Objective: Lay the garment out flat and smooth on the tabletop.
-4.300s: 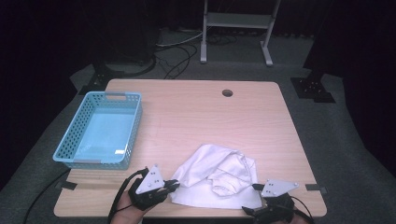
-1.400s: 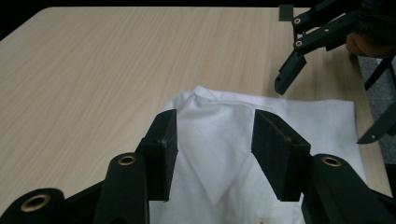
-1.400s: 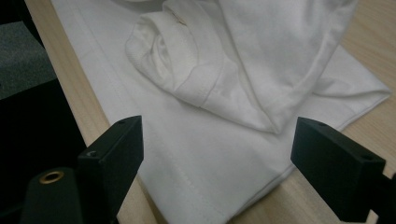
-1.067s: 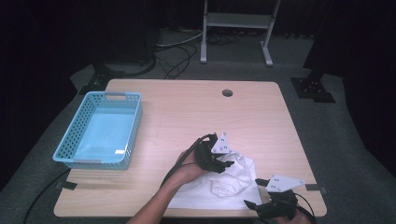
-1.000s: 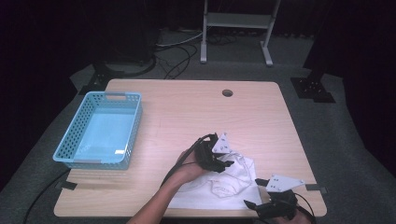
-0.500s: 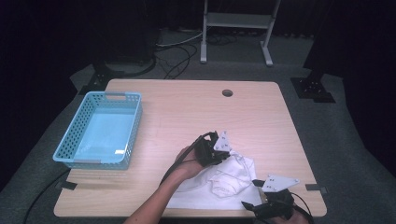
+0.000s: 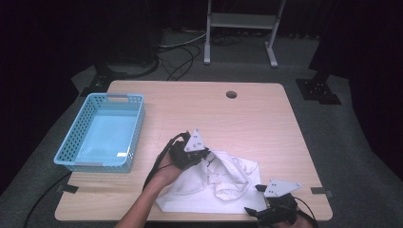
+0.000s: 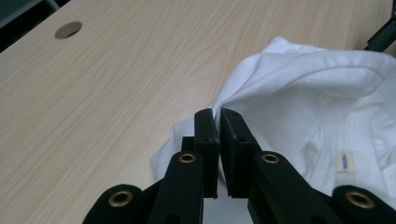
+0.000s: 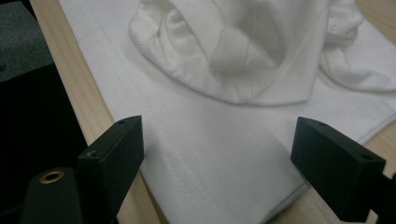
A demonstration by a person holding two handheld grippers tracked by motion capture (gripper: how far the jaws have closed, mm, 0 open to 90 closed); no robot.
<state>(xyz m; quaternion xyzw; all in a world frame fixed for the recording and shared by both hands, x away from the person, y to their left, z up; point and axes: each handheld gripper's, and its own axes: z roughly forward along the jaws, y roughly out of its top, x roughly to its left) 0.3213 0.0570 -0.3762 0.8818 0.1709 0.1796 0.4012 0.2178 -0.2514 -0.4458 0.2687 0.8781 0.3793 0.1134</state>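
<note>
A crumpled white shirt [image 7: 228,183] lies at the table's front, right of centre. My left gripper [image 7: 203,156] is at the shirt's upper left edge. In the left gripper view my left gripper [image 8: 218,116] is shut on a fold of the shirt [image 8: 303,93], whose collar label shows at the right. My right gripper [image 7: 253,212] rests at the table's front edge by the shirt's lower right corner. It stands open [image 9: 217,140], its jaws set wide on either side of the flat hem of the shirt [image 9: 224,60], with no pad touching the cloth.
A light blue plastic basket [image 7: 71,159] stands on the left side of the wooden table [image 7: 237,118]. A round cable hole [image 7: 231,94] is near the far edge. Stands and cables sit on the dark floor beyond.
The left gripper reached over the shirt, closed on a fold and has drawn it to the left. The shirt's upper edge has shifted with it. The right gripper has stayed put.
</note>
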